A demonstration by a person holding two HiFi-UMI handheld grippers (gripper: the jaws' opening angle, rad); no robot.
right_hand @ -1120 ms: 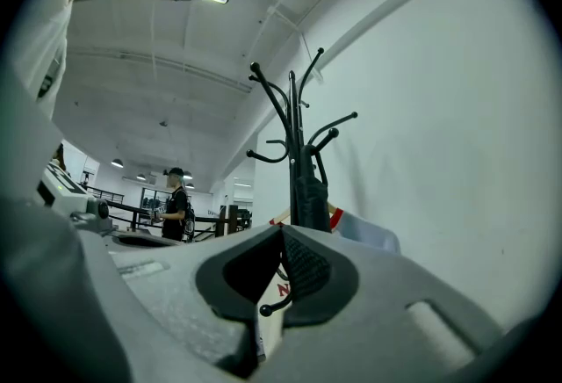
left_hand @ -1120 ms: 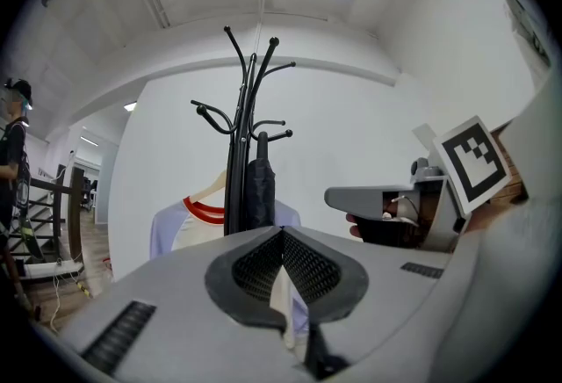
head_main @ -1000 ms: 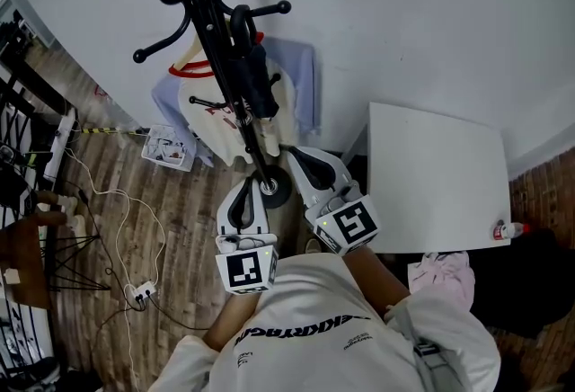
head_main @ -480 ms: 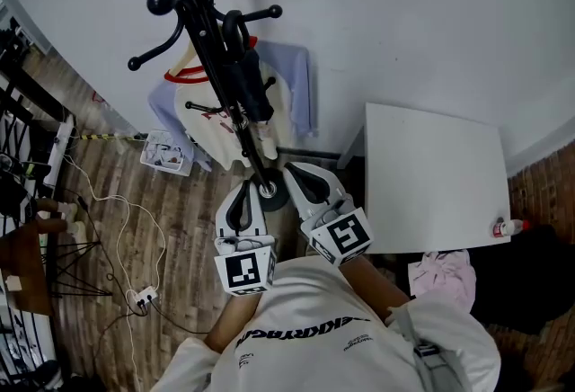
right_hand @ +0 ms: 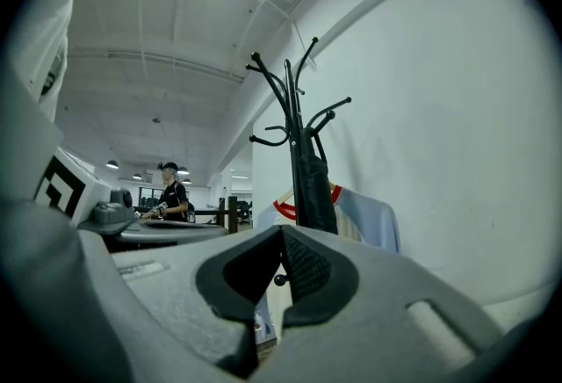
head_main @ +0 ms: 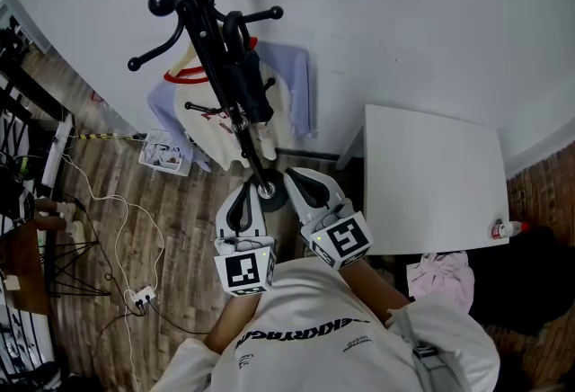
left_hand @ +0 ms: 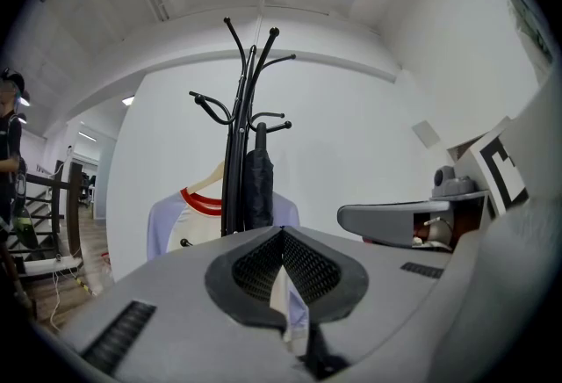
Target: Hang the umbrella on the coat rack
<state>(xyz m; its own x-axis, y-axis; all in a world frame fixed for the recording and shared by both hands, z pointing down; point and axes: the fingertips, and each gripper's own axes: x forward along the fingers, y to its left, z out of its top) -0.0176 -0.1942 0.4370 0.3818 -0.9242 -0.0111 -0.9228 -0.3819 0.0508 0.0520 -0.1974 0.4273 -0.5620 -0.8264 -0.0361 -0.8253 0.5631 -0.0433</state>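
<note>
The black coat rack [head_main: 216, 57] stands by the white wall. A dark folded umbrella [head_main: 254, 84] hangs upright from one of its hooks, close against the pole. In the head view my left gripper [head_main: 243, 194] and right gripper [head_main: 295, 178] are side by side in front of my chest, both pointing at the rack's base and apart from it. The left gripper view shows the umbrella [left_hand: 259, 188] well beyond the left gripper [left_hand: 283, 280], which is shut on nothing. In the right gripper view the umbrella [right_hand: 314, 184] hangs ahead of the right gripper [right_hand: 281, 267], also shut and empty.
A white and lilac T-shirt [head_main: 207, 116] hangs on a hanger behind the rack. A white table [head_main: 431, 174] stands at the right, with a pink cloth [head_main: 440, 278] below it. Cables and a power strip [head_main: 139, 294] lie on the wooden floor. A person [right_hand: 171, 192] stands far off.
My right gripper has sunk a little and drawn back toward my body. The left gripper and the hanging umbrella stay where they were.
</note>
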